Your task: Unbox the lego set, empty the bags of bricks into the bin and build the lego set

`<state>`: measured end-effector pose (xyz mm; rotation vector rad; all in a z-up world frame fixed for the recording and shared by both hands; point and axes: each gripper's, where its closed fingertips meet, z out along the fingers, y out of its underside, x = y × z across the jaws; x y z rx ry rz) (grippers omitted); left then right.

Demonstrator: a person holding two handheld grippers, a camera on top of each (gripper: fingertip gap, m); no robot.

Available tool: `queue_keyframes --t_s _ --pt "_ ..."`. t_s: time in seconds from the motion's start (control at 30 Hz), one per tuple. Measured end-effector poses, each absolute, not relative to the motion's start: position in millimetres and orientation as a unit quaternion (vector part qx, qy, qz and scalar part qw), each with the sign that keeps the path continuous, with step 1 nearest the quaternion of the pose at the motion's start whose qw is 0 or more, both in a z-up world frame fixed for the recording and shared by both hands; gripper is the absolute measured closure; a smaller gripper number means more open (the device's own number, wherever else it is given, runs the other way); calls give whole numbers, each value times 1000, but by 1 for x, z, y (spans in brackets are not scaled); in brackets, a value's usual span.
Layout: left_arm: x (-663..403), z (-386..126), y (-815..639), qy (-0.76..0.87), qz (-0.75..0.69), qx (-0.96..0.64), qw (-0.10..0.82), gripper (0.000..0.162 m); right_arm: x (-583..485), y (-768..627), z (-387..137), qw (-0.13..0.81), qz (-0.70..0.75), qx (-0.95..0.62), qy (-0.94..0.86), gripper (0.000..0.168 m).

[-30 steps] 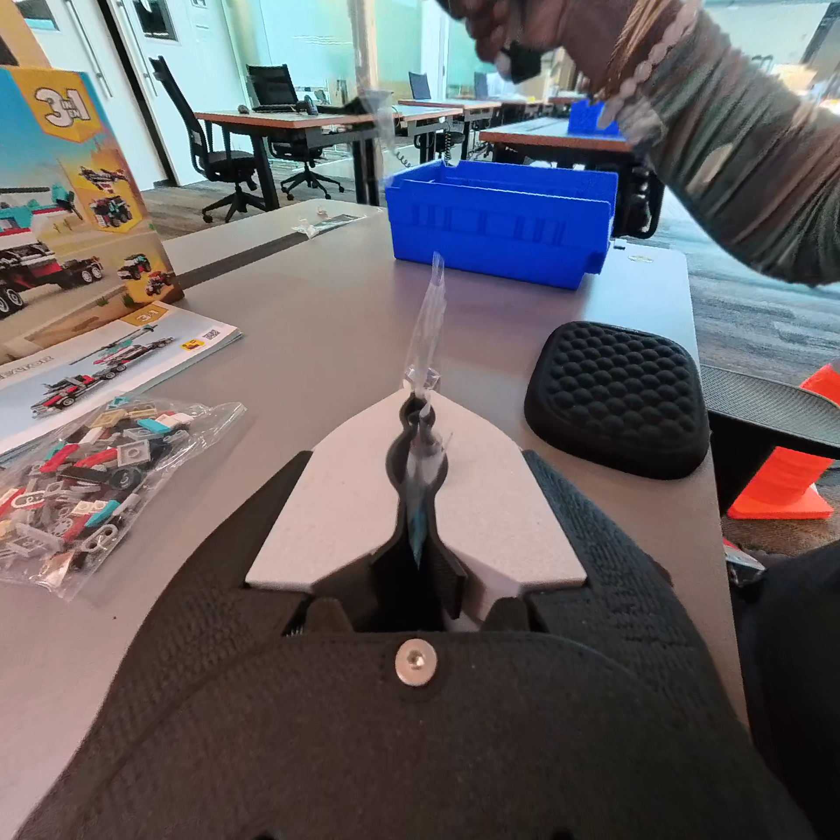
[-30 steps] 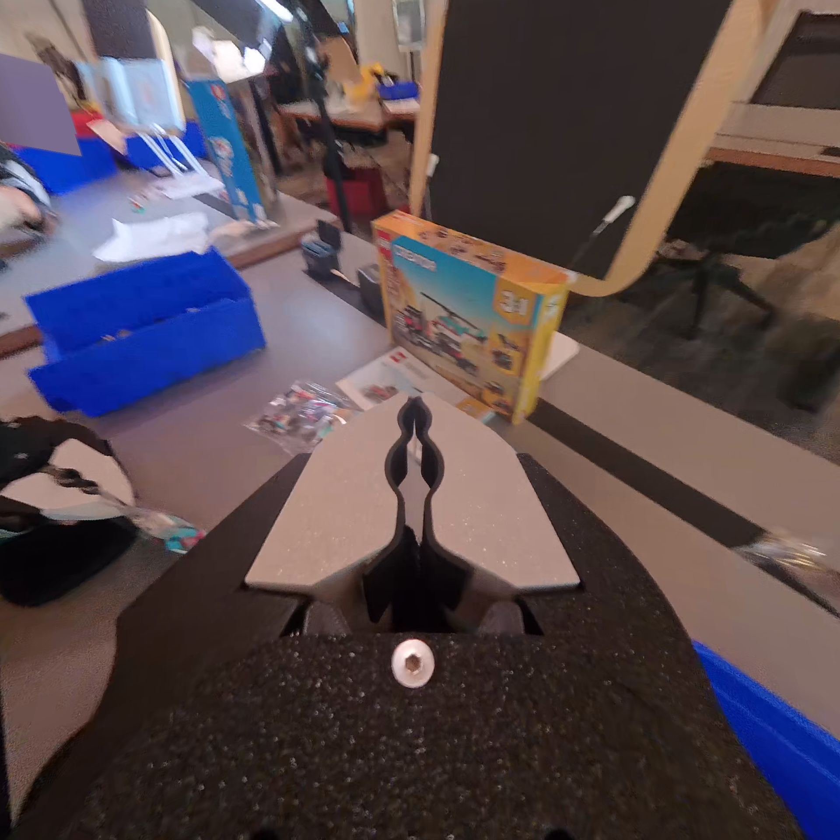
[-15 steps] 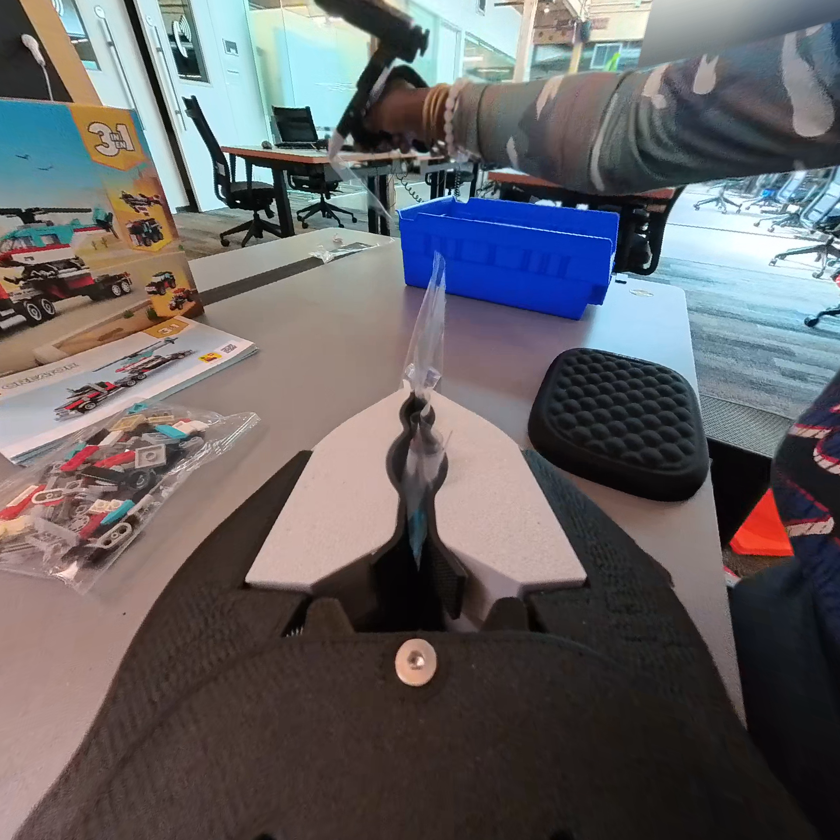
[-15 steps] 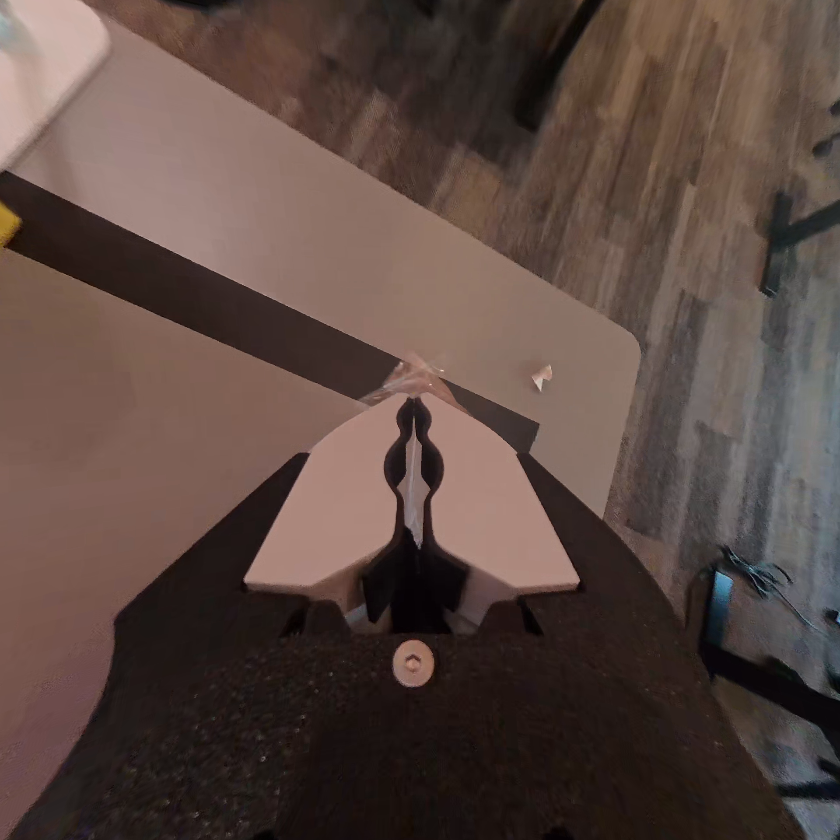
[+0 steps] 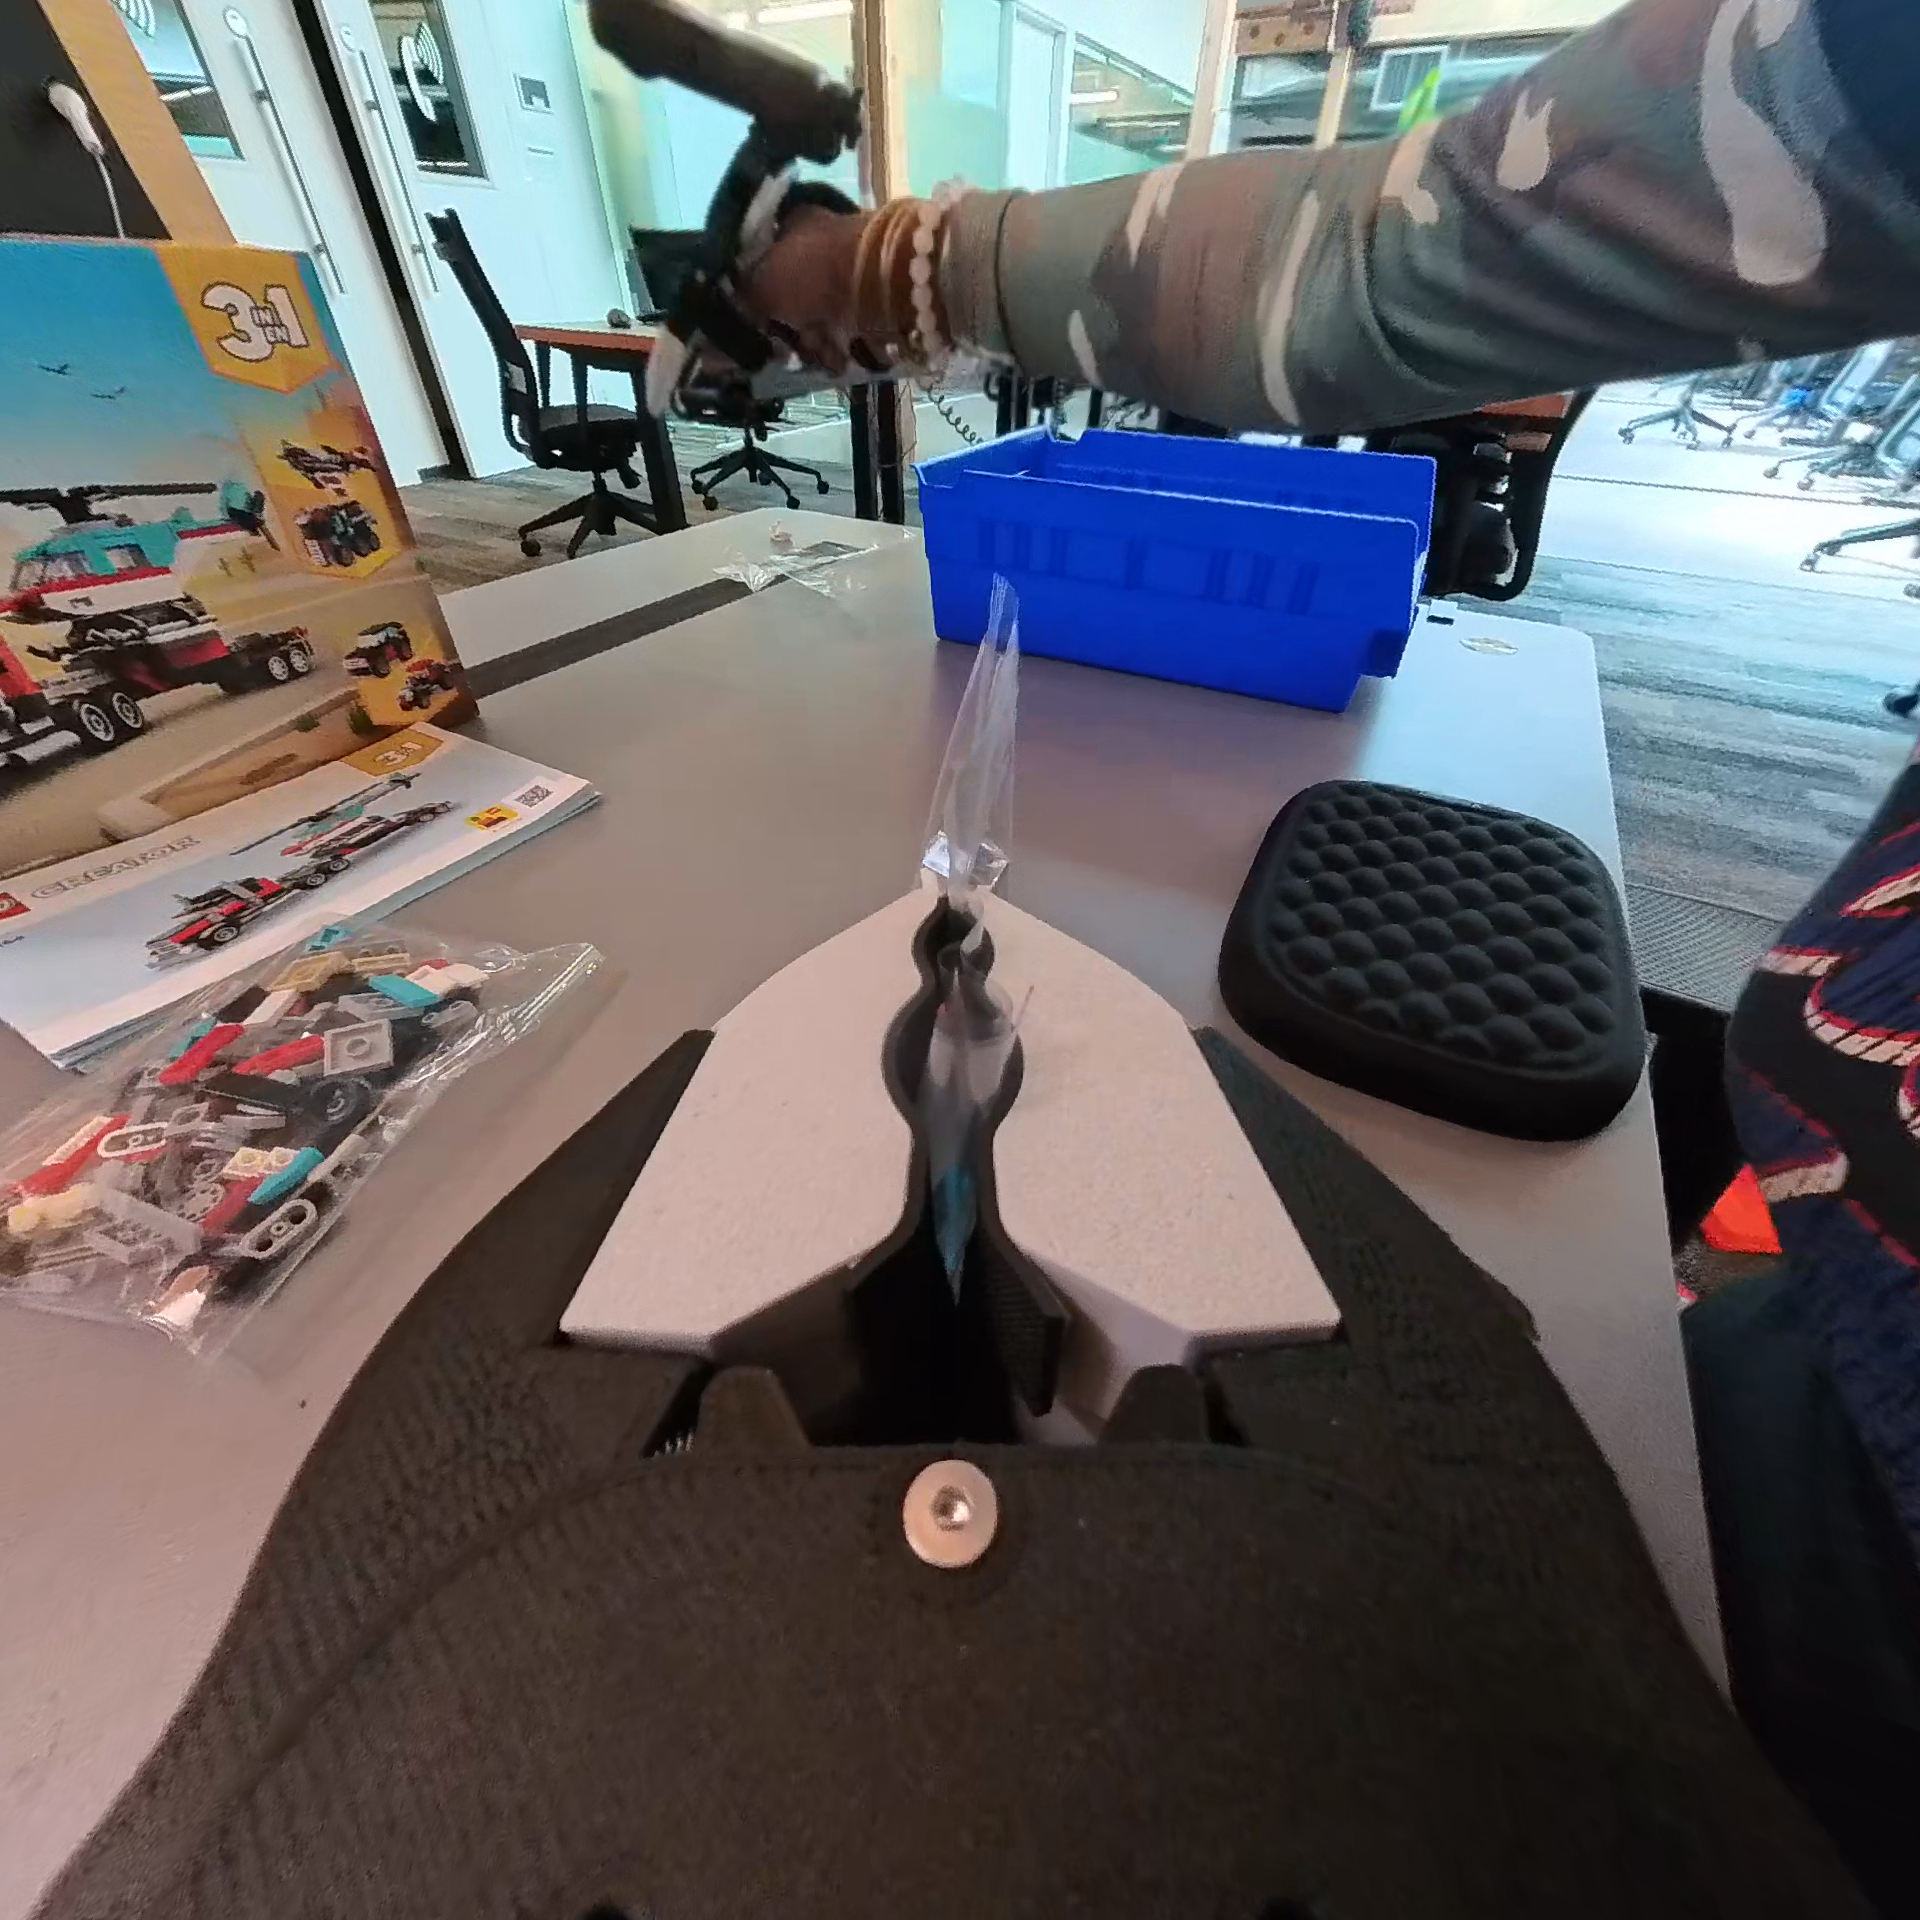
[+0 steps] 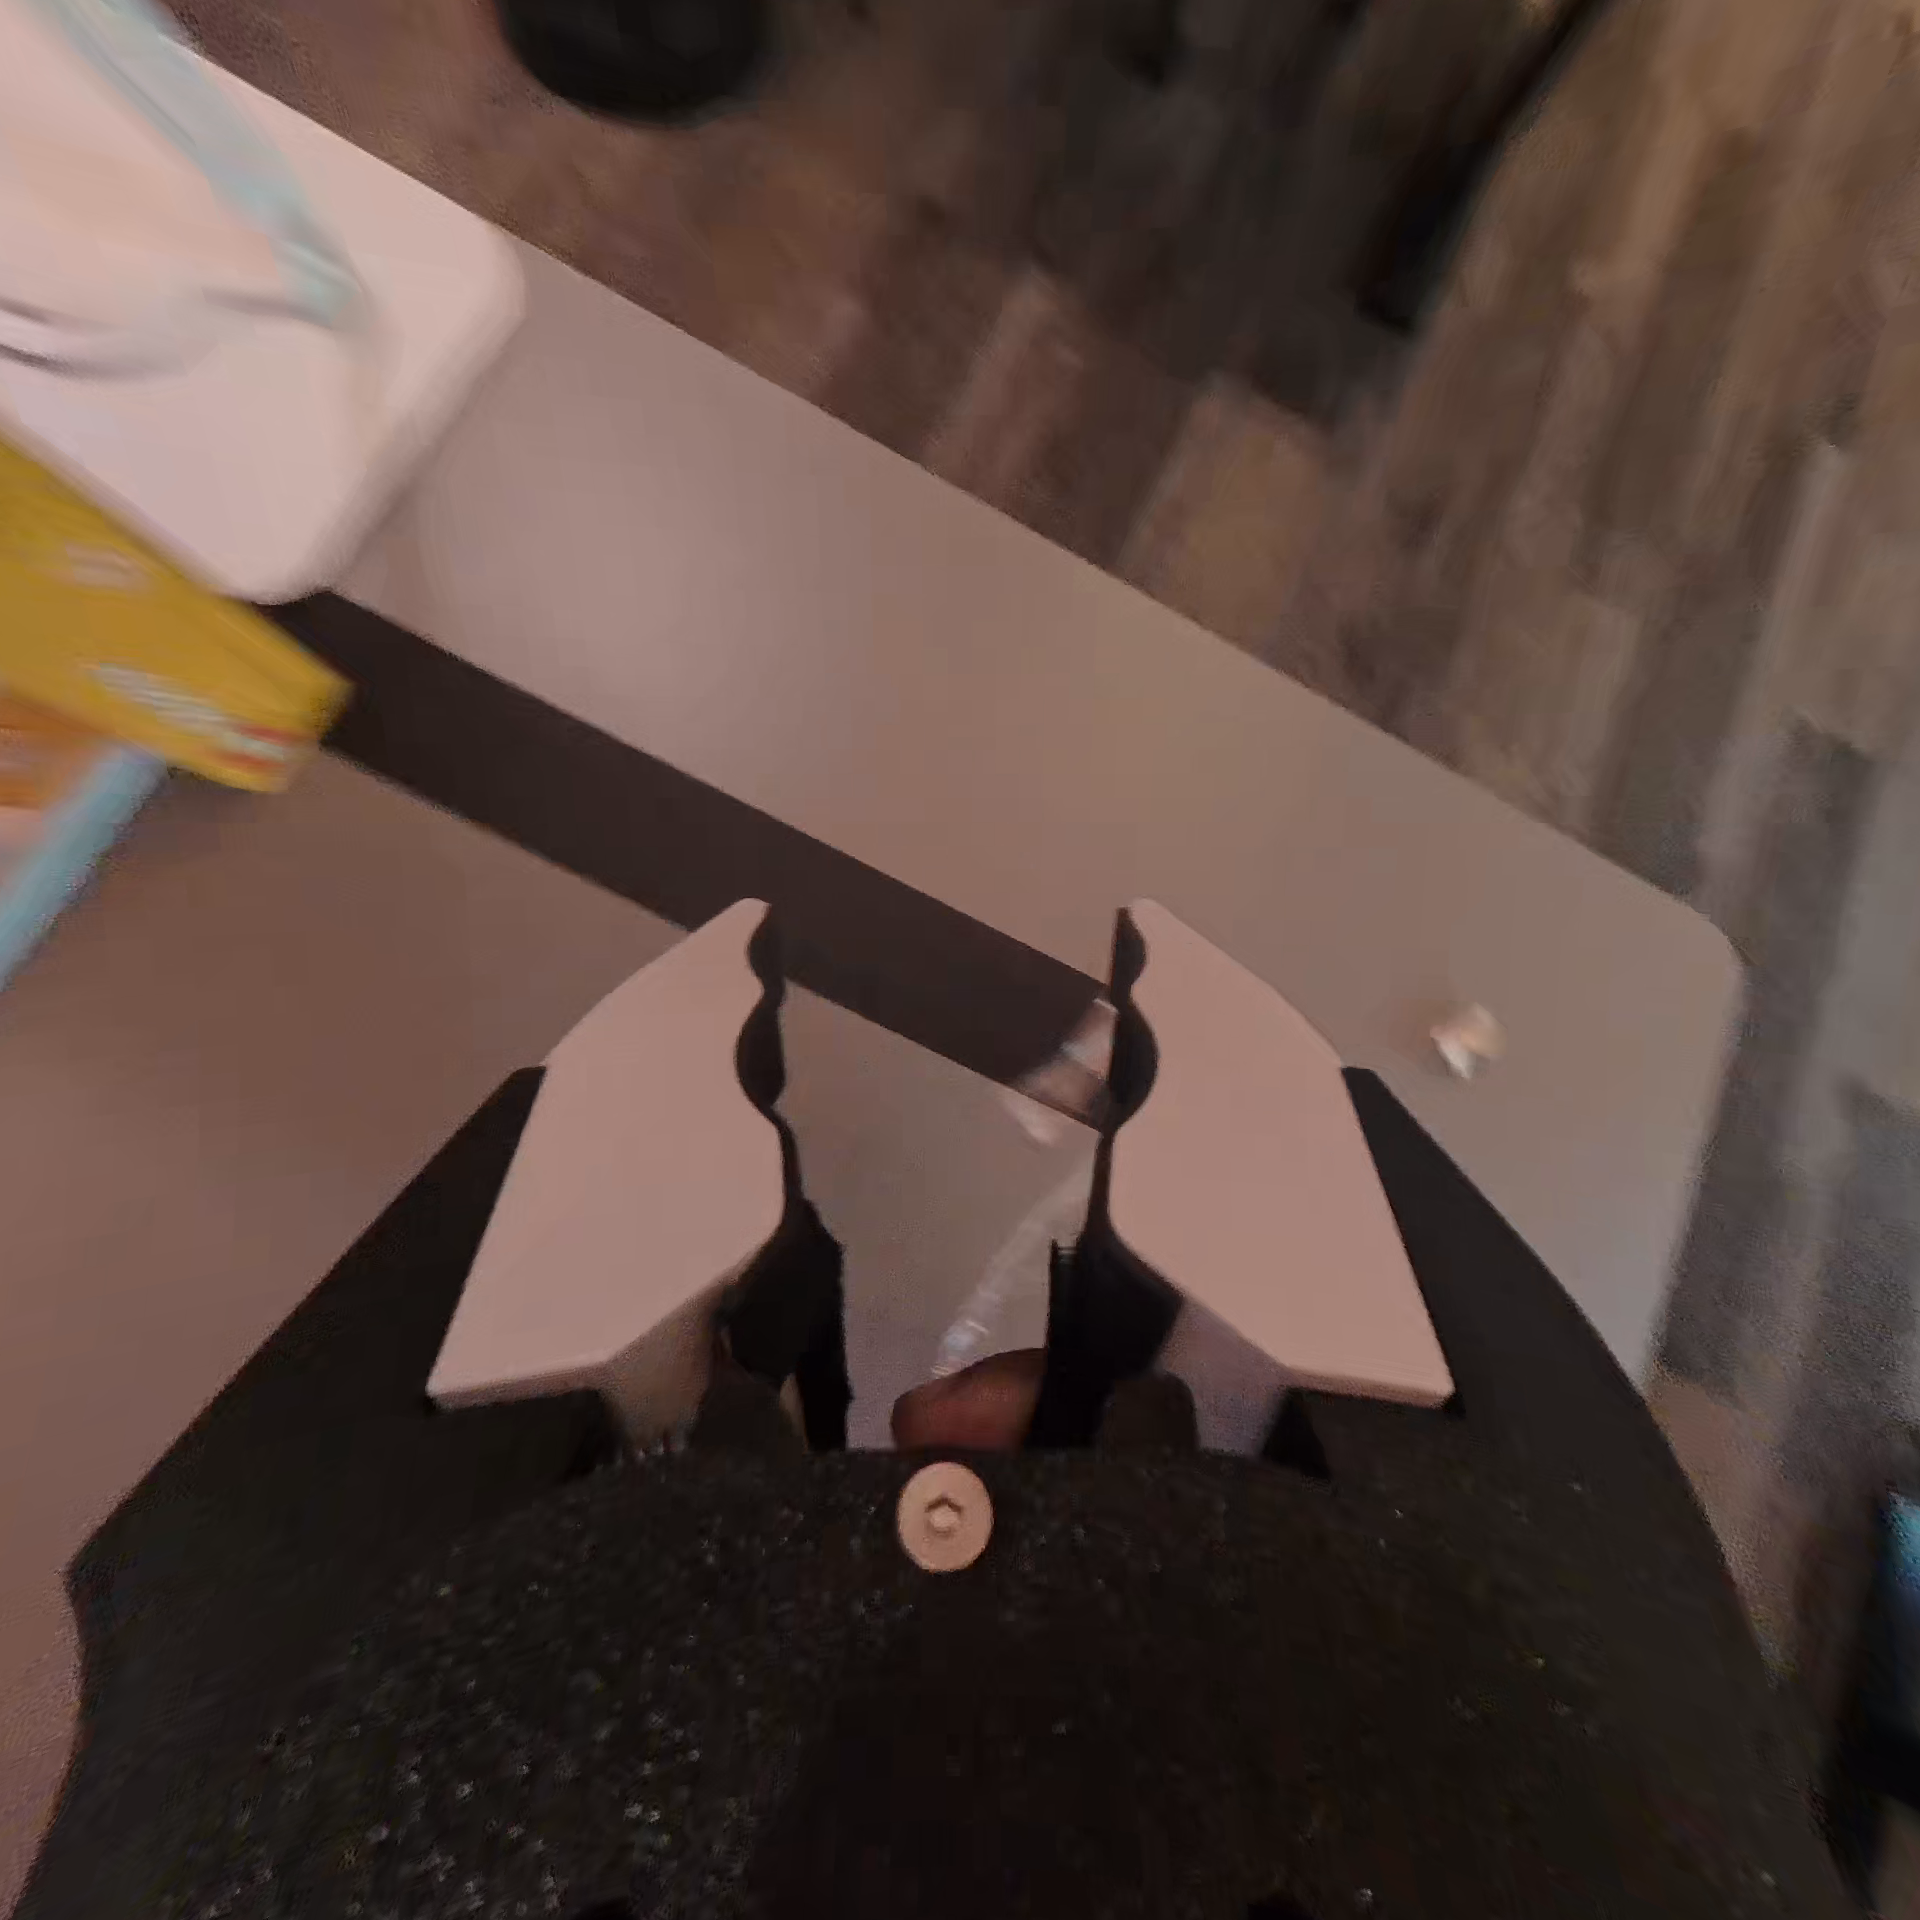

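Note:
My left gripper [image 5: 956, 920] is shut on an empty clear plastic bag [image 5: 977, 717] that sticks up from the fingertips, above the grey table [image 5: 748, 748]. A full bag of bricks [image 5: 239, 1101] lies at the left, next to the instruction booklet [image 5: 260, 862] and the upright lego box [image 5: 177, 499]. The blue bin [image 5: 1174, 561] stands at the back. My right gripper [image 6: 940, 925] is open, pointing down over the far table edge. A clear plastic scrap [image 6: 1075, 1049] hangs loose against its right finger. In the left wrist view the right gripper [image 5: 717, 312] is held high, left of the bin.
A black dimpled pad [image 5: 1434, 956] lies at the right near the table edge. Clear plastic scraps [image 5: 790, 566] lie by the dark seam [image 6: 665, 821] between the tables. A small scrap [image 6: 1460, 1034] sits near the far corner. Office chairs and desks stand beyond. My right fingertips sit around 55 cm from my left ones. Between my right fingertips and the clear plastic scrap [image 6: 1075, 1049] there is roughly 15 cm.
My right gripper has swung from the box side to over the far table and opened, letting go of the plastic scrap. My left gripper has kept its hold and stayed put.

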<state>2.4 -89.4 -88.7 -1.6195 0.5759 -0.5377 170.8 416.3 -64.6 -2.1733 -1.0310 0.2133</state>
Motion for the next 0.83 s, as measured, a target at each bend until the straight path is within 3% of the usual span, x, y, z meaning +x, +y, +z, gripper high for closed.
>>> queue_keyframes --t_s 0.07,0.2,0.37,0.53,0.63,0.83 --pt "2 -84 -91 249 -245 -697 626 162 119 358 -31 366 204 -790 -447 89" --pt "-3 -68 -95 245 -272 -674 641 162 48 171 26 352 433 -618 -554 71" --pt "-16 -32 -100 248 -280 -637 674 162 32 -25 10 327 550 -477 -602 58" --pt "-22 23 -109 224 -319 -579 716 162 12 -87 -18 368 679 -463 -435 71" --pt "-16 53 -115 219 -347 -549 728 162 5 -90 -9 375 772 -424 -289 80" --pt "2 80 -122 217 -370 -525 735 162 -1 -113 28 404 831 -301 -237 95"
